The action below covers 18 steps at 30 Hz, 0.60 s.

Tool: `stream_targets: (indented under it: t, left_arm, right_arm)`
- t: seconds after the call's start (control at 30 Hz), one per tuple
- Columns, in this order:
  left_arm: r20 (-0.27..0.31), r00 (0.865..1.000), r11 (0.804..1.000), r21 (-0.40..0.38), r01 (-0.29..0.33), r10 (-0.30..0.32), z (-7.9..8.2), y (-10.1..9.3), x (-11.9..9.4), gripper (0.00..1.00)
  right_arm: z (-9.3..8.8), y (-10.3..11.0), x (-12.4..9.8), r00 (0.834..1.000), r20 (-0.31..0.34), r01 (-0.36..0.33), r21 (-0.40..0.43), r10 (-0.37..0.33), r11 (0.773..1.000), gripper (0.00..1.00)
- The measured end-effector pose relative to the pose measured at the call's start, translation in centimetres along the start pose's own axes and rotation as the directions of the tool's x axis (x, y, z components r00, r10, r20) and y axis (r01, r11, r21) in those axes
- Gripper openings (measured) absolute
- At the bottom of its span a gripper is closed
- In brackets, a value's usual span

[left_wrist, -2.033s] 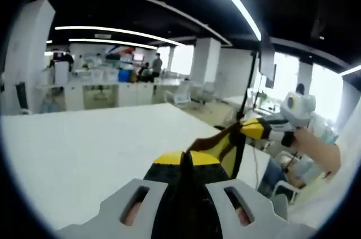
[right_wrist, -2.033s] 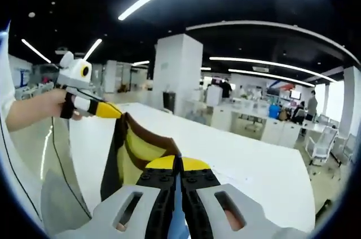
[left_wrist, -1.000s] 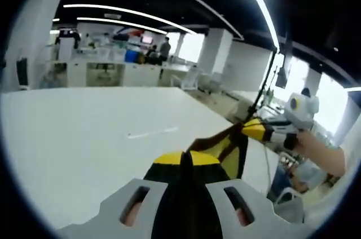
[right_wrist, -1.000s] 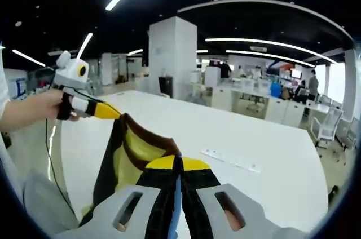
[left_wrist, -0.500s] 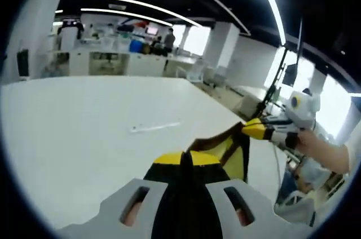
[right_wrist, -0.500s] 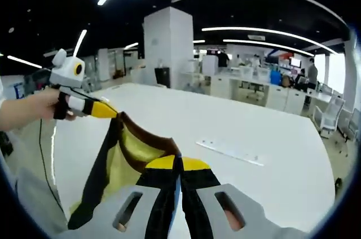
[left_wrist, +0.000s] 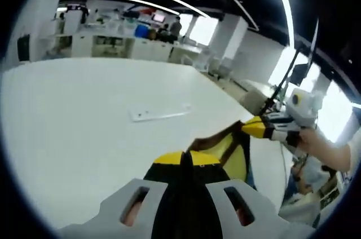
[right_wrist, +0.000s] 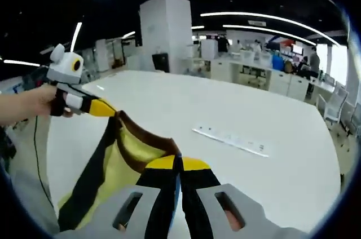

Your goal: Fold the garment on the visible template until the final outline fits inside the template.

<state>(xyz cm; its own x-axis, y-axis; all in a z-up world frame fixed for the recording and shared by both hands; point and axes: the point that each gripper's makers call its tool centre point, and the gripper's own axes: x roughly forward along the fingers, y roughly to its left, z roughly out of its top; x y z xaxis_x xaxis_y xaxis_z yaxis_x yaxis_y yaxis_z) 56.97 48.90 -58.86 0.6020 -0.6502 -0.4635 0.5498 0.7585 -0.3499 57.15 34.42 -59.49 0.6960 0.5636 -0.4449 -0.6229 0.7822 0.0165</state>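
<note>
Your left gripper and right gripper are both clamped on the garment, which hangs lower left in the right gripper view, above the table. Looks light and floppy, so keep pinching the top corners

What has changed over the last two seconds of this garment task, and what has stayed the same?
Both views have tipped down toward the white table, bringing a pale strip on it into sight. The left gripper and right gripper stay shut on the yellow and dark garment, still stretched between them in the air.
</note>
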Motion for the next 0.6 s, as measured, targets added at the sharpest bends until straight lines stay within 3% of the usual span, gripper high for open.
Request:
stream_targets:
  t: [0.3, 0.6]
  left_arm:
    - [-0.062, 0.998, 1.0, 0.0, -0.021, 0.021, -1.4, 2.0, 3.0, 0.0]
    - [-0.12, 0.991, 0.999, 0.014, -0.05, 0.051, -2.9, 3.9, 5.3, 0.0]
  right_arm:
    - [-3.0, -1.4, 2.6, 0.997, -0.081, 0.014, -0.059, -0.019, 0.998, 0.02]
    - [-4.6, -2.3, 5.2, 0.993, -0.117, 0.027, -0.051, -0.033, 0.998, 0.02]
